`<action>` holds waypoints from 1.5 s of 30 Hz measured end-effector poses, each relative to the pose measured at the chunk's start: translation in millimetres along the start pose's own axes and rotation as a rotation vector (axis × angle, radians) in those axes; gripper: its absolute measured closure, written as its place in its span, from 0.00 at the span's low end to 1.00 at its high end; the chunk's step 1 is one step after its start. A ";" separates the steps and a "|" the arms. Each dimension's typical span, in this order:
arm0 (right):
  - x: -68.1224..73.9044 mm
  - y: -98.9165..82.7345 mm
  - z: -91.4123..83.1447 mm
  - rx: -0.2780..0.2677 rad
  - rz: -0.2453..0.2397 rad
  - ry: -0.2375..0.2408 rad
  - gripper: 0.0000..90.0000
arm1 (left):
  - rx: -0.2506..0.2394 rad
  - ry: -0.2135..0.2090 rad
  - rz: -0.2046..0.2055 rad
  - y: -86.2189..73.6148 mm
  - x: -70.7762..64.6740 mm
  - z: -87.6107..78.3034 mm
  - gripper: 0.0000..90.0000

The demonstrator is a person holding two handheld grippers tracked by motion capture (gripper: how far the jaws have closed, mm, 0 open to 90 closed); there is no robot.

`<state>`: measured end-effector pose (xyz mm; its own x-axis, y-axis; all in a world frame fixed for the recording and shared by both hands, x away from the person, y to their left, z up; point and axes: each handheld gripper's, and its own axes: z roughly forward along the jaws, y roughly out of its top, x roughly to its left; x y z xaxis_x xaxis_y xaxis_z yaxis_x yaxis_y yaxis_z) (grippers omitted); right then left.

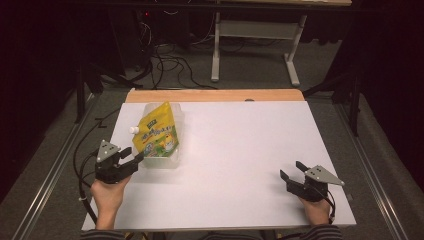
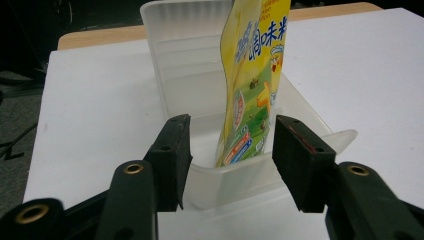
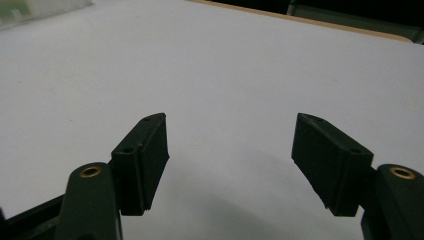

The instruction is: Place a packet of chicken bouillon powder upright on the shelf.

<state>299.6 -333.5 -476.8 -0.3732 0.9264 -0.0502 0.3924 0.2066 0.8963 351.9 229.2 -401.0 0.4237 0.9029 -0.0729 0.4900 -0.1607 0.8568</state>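
Note:
A yellow spouted refill pouch [image 1: 159, 134] stands tilted inside a clear plastic container [image 1: 165, 162] at the left of the white tabletop [image 1: 240, 165]. Its white cap [image 1: 133, 130] pokes out over the container's left side. My left gripper [image 1: 136, 159] is at the container's near end, open. In the left gripper view the jaws [image 2: 232, 160] straddle the container's near wall [image 2: 225, 185] without pressing it, and the pouch [image 2: 252, 85] rises just beyond them. My right gripper [image 1: 291, 170] rests open near the front right of the table, with nothing but bare tabletop between its jaws [image 3: 230, 160].
A wooden strip [image 1: 215, 95] runs along the table's far edge. Behind it on the grey floor are black cables [image 1: 165, 65] and the white legs of another table [image 1: 255, 45]. Dark stands flank the table on both sides.

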 end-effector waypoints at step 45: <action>0.0 -0.5 -0.7 -0.010 0.005 0.001 0.35 | -0.015 -0.086 -0.020 -18.6 -41.4 -17.7 0.49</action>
<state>298.8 -333.8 -476.9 -0.3724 0.9270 -0.0452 0.3860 0.1990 0.9008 311.8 201.8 -404.9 0.4781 0.8682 -0.1326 0.4873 -0.1367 0.8624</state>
